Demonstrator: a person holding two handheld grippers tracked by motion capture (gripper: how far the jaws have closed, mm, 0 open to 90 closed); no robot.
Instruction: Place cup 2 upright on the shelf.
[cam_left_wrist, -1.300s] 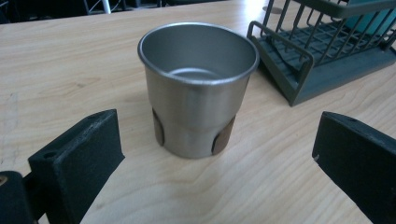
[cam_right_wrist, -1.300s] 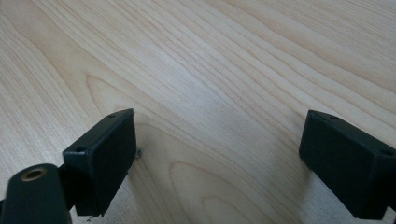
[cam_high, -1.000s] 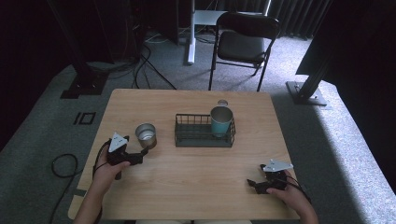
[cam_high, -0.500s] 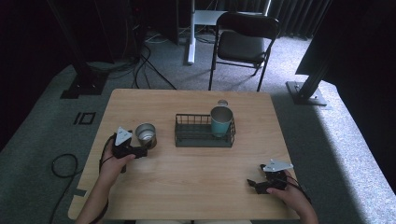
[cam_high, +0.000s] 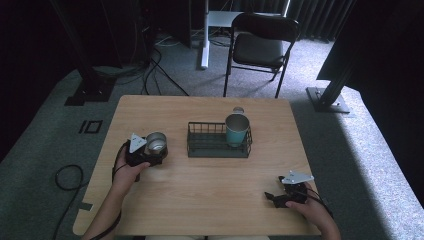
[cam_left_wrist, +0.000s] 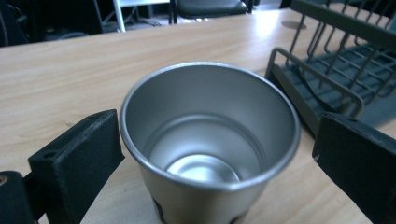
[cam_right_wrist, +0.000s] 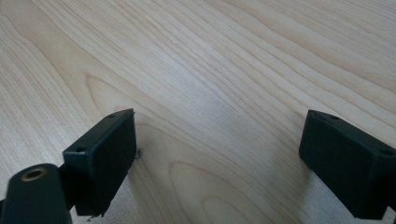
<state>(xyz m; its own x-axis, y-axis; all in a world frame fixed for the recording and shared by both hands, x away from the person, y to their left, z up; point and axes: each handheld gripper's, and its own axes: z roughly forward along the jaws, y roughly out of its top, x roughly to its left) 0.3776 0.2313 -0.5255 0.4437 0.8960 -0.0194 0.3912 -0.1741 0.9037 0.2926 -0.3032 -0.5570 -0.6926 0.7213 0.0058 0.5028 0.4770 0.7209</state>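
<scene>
An empty steel cup (cam_high: 156, 142) stands upright on the wooden table (cam_high: 210, 195), left of a dark wire rack (cam_high: 218, 148). My left gripper (cam_high: 157, 151) is open, with a jaw on each side of the cup. In the left gripper view the steel cup (cam_left_wrist: 210, 140) stands between the black pads (cam_left_wrist: 79, 158); the left pad is close to its wall and the right pad stands clear of it. My right gripper (cam_high: 272, 196) rests near the table's front right, open. Bare wood lies between the right gripper's (cam_right_wrist: 224, 158) jaws.
A teal cup (cam_high: 236, 129) stands upright in the right end of the rack, and a small round disc (cam_high: 238, 110) lies just behind the rack. The rack's corner (cam_left_wrist: 327, 70) is close on the steel cup's right. A folding chair (cam_high: 262, 42) stands beyond the table.
My left gripper has moved right, up to the steel cup, and its jaws now straddle it. The right gripper has stayed put.
</scene>
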